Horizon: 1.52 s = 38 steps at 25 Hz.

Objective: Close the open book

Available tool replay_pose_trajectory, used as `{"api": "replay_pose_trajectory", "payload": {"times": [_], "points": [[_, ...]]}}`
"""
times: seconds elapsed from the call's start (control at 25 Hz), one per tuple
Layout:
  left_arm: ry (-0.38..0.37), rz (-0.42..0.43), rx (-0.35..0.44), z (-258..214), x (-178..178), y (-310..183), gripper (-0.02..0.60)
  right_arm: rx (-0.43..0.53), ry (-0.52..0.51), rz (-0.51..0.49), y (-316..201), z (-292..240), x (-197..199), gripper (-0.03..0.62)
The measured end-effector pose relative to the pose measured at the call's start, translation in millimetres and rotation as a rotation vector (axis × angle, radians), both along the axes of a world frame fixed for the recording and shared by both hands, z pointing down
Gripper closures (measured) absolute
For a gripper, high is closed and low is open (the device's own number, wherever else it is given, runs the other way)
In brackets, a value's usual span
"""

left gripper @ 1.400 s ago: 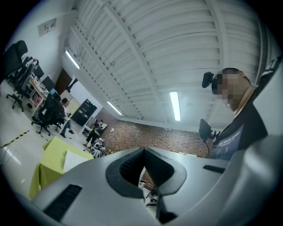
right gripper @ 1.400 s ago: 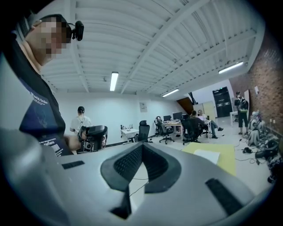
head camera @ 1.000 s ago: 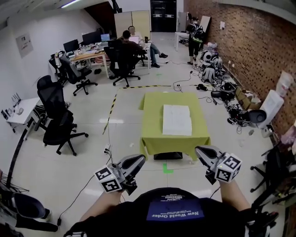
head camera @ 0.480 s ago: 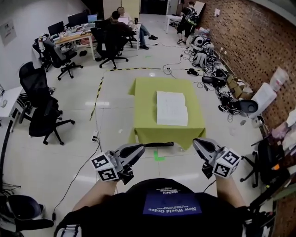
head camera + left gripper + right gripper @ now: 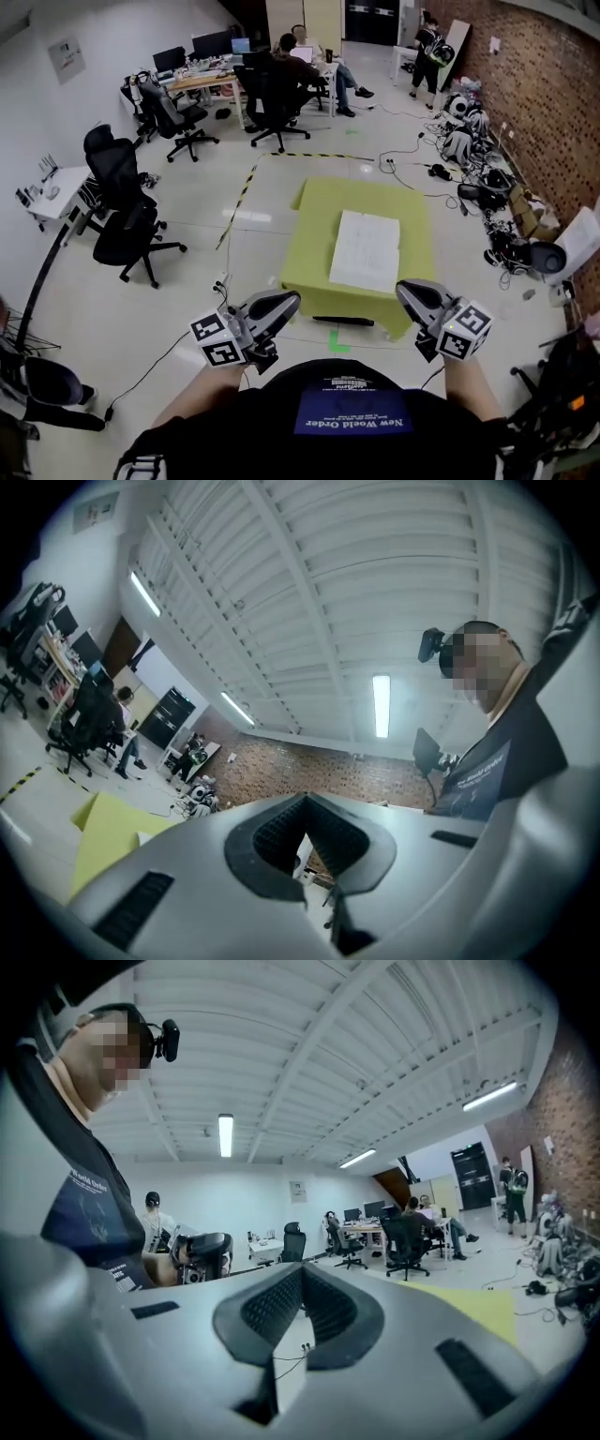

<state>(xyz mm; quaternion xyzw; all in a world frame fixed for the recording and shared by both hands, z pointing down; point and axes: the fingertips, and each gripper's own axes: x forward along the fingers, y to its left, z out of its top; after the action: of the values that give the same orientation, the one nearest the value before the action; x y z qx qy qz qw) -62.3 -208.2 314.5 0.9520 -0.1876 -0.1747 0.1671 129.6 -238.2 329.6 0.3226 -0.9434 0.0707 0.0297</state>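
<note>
Against a second ago, the one square table draped in yellow-green cloth is seen slightly larger and nearer in the head view. The approach is therefore judged to be under way and the closing not yet begun. One open white-paged book is counted, lying flat on that table, well apart from the two grippers. The left gripper and right gripper are both held closed and empty.
</note>
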Motion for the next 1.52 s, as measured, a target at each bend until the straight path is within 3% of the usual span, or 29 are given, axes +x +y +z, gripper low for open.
{"api": "replay_pose_trajectory", "payload": {"times": [0.32, 0.72, 1.16, 1.52], "points": [[-0.036, -0.095, -0.022, -1.9, 57.8, -21.0, 0.577, 0.006, -0.035, -0.104, -39.8, 6.2, 54.0, 0.609], [-0.057, 0.005, -0.022, -3.2, 85.3, -84.6, 0.577, -0.038, -0.041, -0.022, -86.0, 25.3, 80.1, 0.609], [-0.048, 0.178, 0.028, 2.0, 23.6, -219.3, 0.577, -0.026, 0.016, 0.164, -169.9, 11.0, 19.4, 0.609], [-0.018, 0.257, -0.047, 30.2, -3.7, -293.8, 0.577, -0.164, 0.016, 0.213, -229.5, 34.6, -15.2, 0.609]]}}
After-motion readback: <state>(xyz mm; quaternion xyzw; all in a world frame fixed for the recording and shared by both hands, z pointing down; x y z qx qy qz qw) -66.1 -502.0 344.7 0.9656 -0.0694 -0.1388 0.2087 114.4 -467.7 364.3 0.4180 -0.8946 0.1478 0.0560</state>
